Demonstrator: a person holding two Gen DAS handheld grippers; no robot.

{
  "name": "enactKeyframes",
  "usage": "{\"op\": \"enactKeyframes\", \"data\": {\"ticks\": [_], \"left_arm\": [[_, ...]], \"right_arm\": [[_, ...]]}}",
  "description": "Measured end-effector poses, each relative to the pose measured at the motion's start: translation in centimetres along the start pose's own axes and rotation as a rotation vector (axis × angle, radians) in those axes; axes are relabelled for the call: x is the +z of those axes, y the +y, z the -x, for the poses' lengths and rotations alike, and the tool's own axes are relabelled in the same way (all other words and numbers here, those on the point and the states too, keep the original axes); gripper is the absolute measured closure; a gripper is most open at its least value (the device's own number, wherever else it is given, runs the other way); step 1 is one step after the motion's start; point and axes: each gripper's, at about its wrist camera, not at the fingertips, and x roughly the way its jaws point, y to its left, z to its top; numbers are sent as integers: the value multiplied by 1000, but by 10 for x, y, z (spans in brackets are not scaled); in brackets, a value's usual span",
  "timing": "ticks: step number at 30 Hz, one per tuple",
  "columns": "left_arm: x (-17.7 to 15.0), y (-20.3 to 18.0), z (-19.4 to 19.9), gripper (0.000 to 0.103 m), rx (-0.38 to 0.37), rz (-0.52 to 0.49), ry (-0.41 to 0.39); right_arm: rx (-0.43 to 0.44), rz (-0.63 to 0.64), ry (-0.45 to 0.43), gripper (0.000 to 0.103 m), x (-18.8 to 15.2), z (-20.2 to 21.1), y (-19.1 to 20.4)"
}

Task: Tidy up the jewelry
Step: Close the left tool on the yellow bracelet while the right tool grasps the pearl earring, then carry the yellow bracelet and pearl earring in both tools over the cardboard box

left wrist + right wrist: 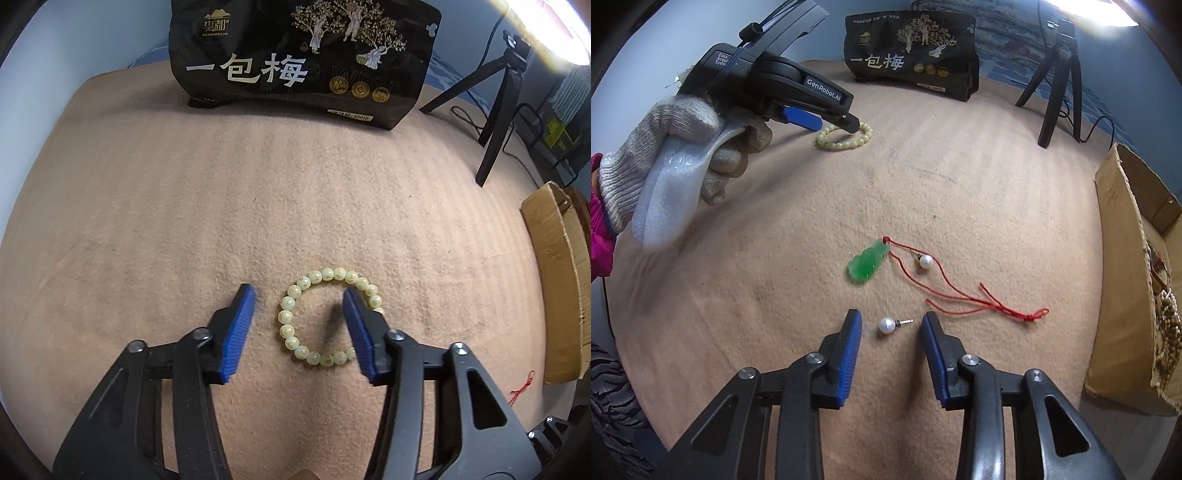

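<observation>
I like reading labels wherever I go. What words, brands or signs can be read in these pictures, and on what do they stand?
"一包梅": big pale characters on the black snack bag.
"GenRobot.AI": white print on the left gripper, along its black body.
"Data Acqui... Syste...": small white print on the same body, partly hidden by a cord.
Gold logo at the bag's top left, gold medals and bottom label strip: too small or blurred to read.
Gold marks on the bracelet beads: unreadable.

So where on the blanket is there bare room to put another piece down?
Bare blanket runs between the bead bracelet and the black bag, and left of the left hand-held gripper. It is crowded ahead of the right hand-held gripper: pearl earring, green pendant with red cord, second pearl.
</observation>
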Motion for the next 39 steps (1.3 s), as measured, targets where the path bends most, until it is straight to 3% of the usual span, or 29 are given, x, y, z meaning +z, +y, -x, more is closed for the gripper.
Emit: {"op": "enactKeyframes", "data": {"ticks": [5,10,12,22,39], "left_arm": [[0,-2,-3,68,19,-18,2],[1,3,-2,91,23,-15,7],[1,5,-1,95,20,-12,8],[-3,3,13,97,22,-24,-17],[1,-6,91,98,-41,-4,-141]], "right_arm": [[11,10,5,85,1,-2,1],[12,5,3,86,1,-2,1],[14,5,2,86,0,-1,1],[12,16,-24,86,-2,8,3],[-21,-52,-140,86,5,59,-13]]}}
